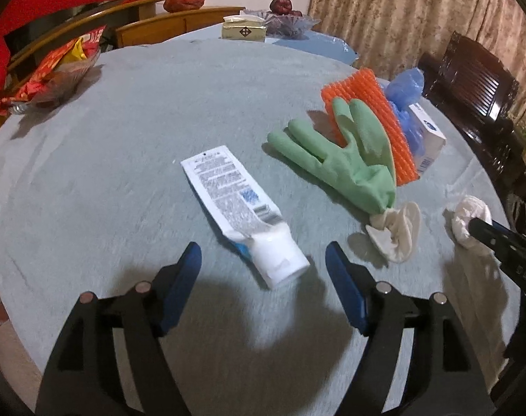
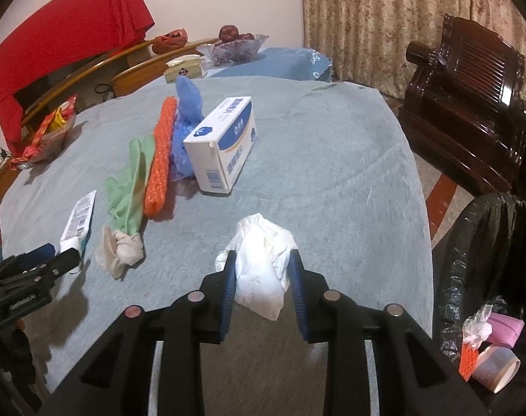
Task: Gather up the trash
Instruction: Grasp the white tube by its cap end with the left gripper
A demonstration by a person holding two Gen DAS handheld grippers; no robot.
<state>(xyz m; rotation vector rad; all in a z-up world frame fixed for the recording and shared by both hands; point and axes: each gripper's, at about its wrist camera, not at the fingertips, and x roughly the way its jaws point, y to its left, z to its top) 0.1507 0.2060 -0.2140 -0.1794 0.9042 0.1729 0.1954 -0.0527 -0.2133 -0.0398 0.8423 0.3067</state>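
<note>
A grey-blue cloth covers the table (image 2: 332, 159). At its right edge stands a black-lined bin (image 2: 488, 242) (scraps already inside). The right gripper (image 2: 263, 274) pinches a crumpled white tissue (image 2: 259, 270) near the table's front. The left gripper (image 1: 263, 260) is spread wide over a white tube (image 1: 242, 208).

"DAS" — right gripper (image 1: 505, 242)

Red cloth (image 2: 65, 41) upper left, patterned curtain (image 2: 373, 14) top right, dark carved wooden chair (image 2: 471, 104) right edge, fruit bowl (image 2: 233, 48) top center on far counter (image 2: 276, 64).
</note>
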